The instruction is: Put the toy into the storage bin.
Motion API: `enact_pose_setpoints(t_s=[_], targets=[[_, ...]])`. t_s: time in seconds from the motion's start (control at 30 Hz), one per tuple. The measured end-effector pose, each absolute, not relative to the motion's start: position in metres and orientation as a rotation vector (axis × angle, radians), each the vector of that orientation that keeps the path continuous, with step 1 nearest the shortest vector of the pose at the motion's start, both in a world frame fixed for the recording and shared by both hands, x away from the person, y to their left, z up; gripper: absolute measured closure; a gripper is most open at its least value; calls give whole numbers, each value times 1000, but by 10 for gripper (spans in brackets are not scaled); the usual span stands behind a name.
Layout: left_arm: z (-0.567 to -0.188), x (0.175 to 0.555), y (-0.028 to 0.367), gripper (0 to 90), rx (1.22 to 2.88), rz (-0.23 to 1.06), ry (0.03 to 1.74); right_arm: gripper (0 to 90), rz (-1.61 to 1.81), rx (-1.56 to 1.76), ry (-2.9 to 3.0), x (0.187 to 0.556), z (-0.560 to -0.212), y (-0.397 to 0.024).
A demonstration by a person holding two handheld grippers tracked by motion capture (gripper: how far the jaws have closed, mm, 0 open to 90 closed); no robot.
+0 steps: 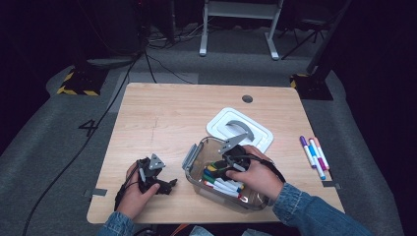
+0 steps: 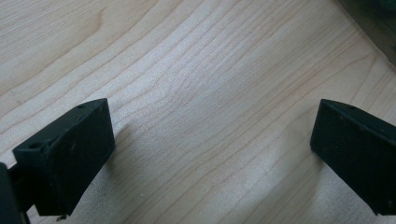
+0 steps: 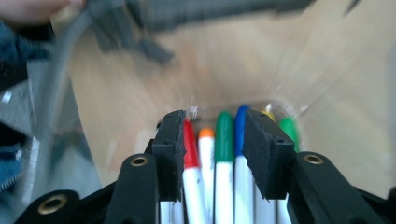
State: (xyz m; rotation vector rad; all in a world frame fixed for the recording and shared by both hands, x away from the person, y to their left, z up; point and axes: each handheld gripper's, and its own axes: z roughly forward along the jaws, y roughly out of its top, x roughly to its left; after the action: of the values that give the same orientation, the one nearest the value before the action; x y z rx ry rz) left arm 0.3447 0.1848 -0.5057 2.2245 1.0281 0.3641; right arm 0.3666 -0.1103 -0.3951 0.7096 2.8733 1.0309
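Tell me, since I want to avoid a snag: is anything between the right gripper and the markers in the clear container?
Nothing visible. The right gripper is already down inside the clear container, its open jaws straddling several markers lying side by side. The container's lid lies off to the side on the table.

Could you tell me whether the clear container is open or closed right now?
Open: the clear container has no cover, its white lid lies on the table beside it.

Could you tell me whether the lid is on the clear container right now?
No, the white lid lies flat on the table behind the open clear container, which holds markers.
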Motion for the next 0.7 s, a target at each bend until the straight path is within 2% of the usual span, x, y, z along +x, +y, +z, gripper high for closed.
enact_pose_setpoints(t_s=[0.27, 0.7], targets=[[-506, 345, 185, 2, 2225, 364, 1028, 608, 1145, 734, 2722, 365, -356, -134], [-506, 345, 185, 2, 2222, 363, 1029, 617, 1112, 1035, 2436, 398, -333, -229]])
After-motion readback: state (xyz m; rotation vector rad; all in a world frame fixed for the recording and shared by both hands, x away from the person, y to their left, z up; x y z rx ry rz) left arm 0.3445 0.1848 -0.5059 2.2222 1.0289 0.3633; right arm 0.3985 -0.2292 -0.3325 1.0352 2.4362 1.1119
